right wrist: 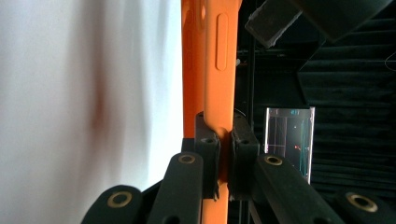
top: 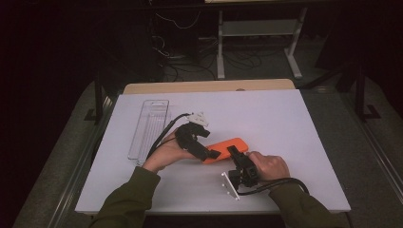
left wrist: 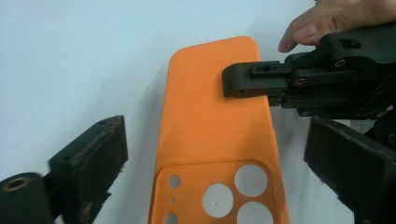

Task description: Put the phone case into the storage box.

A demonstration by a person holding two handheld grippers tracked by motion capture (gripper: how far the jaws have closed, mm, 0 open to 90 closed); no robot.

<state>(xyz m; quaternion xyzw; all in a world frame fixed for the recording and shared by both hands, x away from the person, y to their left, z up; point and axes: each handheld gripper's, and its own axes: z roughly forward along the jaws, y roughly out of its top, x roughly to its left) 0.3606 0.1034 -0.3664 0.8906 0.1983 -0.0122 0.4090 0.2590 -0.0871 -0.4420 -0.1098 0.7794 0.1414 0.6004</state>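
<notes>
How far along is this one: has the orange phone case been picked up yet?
Done: the right gripper has clamped the orange phone case's edge. In hand: the left gripper, open, straddles its camera-hole end. Left: lifting it; the clear tray sits untouched, purpose unclear.

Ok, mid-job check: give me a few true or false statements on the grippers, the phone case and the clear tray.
1. The right gripper is clamped on the edge of the orange phone case. True.
2. The left gripper is shut on the case. False: its jaws stand open on either side of it.
3. The clear plastic tray lies left of the case in the high view. True.
4. The case sits inside the tray. False: it is on the white table, apart from the tray.
</notes>
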